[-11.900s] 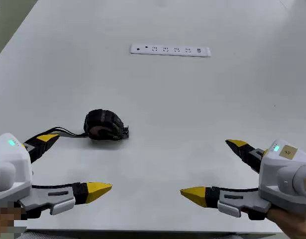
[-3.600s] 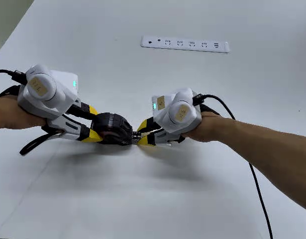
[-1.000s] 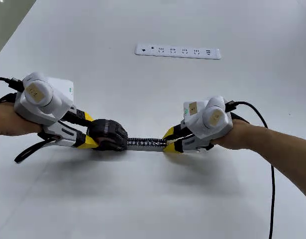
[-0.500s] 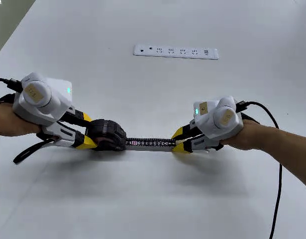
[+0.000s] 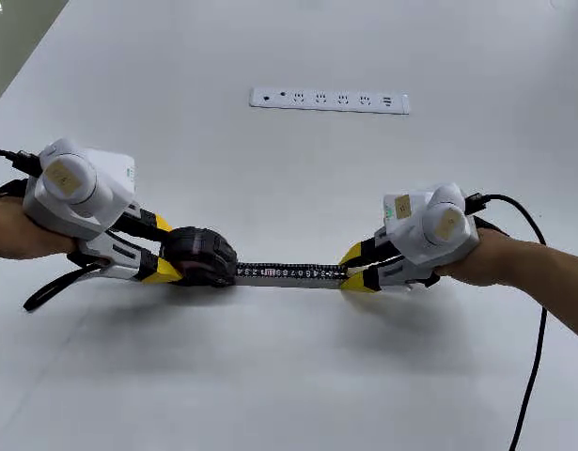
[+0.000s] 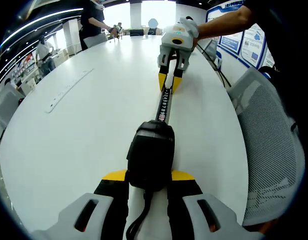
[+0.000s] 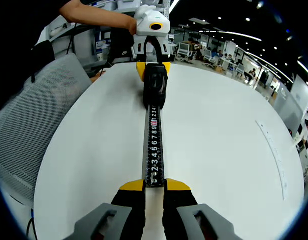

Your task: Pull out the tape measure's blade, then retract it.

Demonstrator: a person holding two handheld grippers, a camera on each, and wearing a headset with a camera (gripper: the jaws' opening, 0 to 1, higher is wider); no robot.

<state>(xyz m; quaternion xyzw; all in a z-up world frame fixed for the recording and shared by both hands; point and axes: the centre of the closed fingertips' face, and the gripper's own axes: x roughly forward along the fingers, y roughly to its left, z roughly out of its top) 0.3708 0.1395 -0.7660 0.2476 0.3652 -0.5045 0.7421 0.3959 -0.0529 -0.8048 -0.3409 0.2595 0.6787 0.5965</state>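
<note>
On the white table (image 5: pixel 289 376), with a power strip (image 5: pixel 329 99) lying well beyond both grippers, the left gripper (image 5: pixel 166 249) is clamped on the black tape measure (image 5: pixel 199 256), which sits between its yellow-tipped jaws. The right gripper (image 5: pixel 353 269) faces it from well off to the side and pinches the free end of the blade (image 5: pixel 289 272). The blade runs straight along the tabletop from the tape measure to the right gripper's closed tips.

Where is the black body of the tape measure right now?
In the head view the tape measure case sits left of centre on the table, clamped in the left gripper, with its blade stretched rightward to the right gripper.
</note>
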